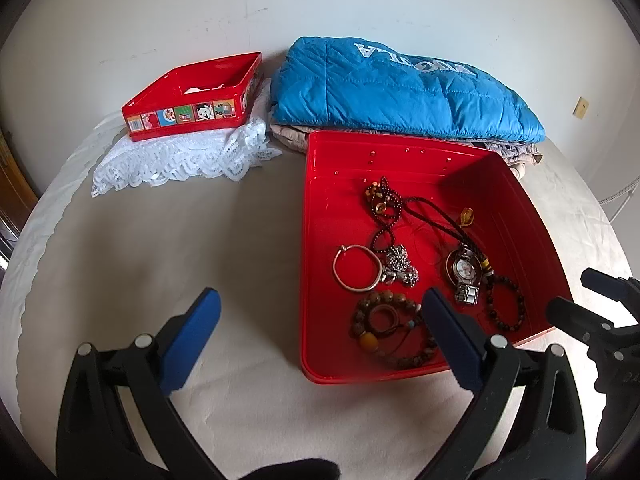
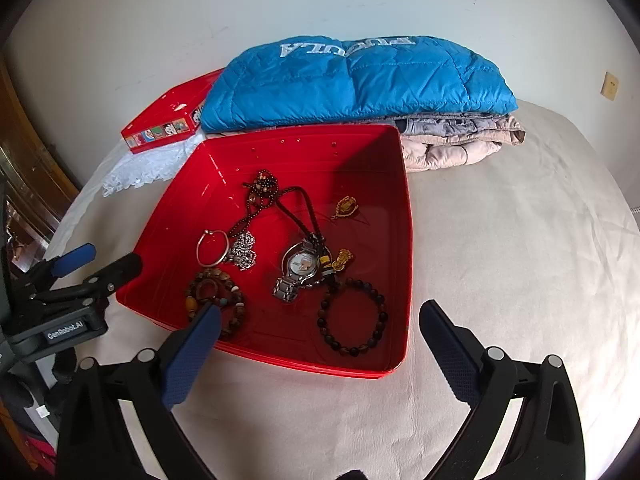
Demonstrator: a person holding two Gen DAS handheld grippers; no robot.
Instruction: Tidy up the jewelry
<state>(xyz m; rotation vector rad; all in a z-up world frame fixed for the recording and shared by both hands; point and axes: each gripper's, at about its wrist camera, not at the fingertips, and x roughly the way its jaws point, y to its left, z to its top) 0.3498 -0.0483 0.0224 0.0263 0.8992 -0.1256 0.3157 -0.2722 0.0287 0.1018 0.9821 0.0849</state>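
A large red tray [image 1: 320, 240] [image 2: 368, 152] lies on the bed with jewelry in it: a silver bangle [image 1: 356, 267] [image 2: 213, 246], a wristwatch [image 1: 464, 274] [image 2: 301, 268], a dark bead bracelet [image 1: 505, 302] [image 2: 352, 316], a brown bead bracelet [image 1: 390, 326] [image 2: 214, 300], a silver chain [image 1: 400, 266] [image 2: 244, 250] and dark bead necklaces [image 1: 384, 204] [image 2: 264, 188]. My left gripper [image 1: 320, 340] is open and empty at the tray's near left edge. My right gripper [image 2: 320, 344] is open and empty above the tray's near rim.
A smaller red box [image 1: 192, 98] [image 2: 164, 120] with cartoon pictures sits on a white lace cloth [image 1: 180, 160] at the back left. A folded blue jacket [image 1: 400, 88] [image 2: 352, 80] lies on beige clothes [image 2: 452, 140] behind the tray. A wall stands behind the bed.
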